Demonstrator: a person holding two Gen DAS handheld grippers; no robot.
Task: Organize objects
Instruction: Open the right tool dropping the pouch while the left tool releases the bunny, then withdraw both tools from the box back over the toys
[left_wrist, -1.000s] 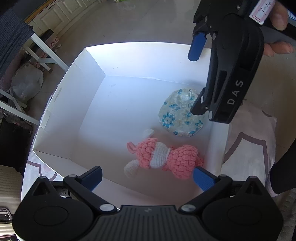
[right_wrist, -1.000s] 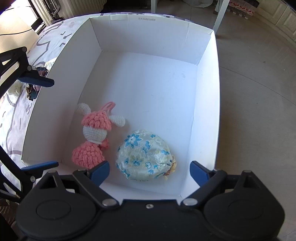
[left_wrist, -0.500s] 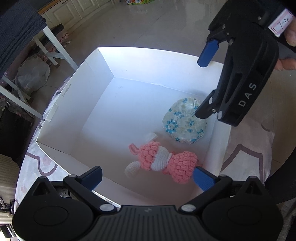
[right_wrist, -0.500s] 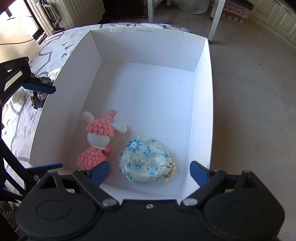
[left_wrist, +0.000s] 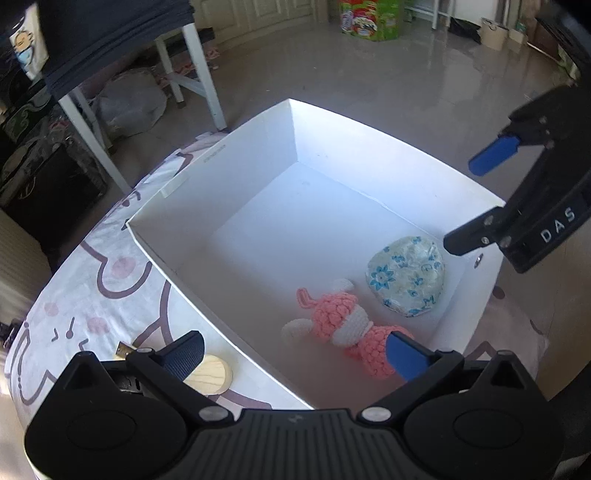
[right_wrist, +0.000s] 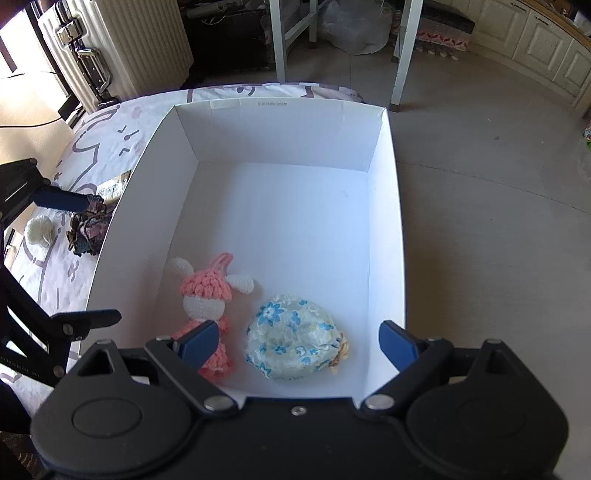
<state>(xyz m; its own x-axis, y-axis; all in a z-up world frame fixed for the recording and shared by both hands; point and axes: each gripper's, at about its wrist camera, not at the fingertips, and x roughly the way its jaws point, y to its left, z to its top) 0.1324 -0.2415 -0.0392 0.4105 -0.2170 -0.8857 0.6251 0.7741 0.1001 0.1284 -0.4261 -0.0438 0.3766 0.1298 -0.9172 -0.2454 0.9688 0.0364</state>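
From the left wrist, the left gripper (left_wrist: 293, 349) hung wide open and empty over the white box (left_wrist: 236, 162), where the crocheted pink bunny (left_wrist: 349, 330) lay beside the floral pouch (left_wrist: 406, 275), apparently stowed. From the right wrist, the right gripper (right_wrist: 297, 341) also gaped empty; a dark knitted piece (right_wrist: 88, 230) and white pompom (right_wrist: 38, 230) waited outside.

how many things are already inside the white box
2. The pink crochet bunny lies near the white box corner closest to the left gripper, and the blue floral pouch lies beside it. Nothing else shows inside.
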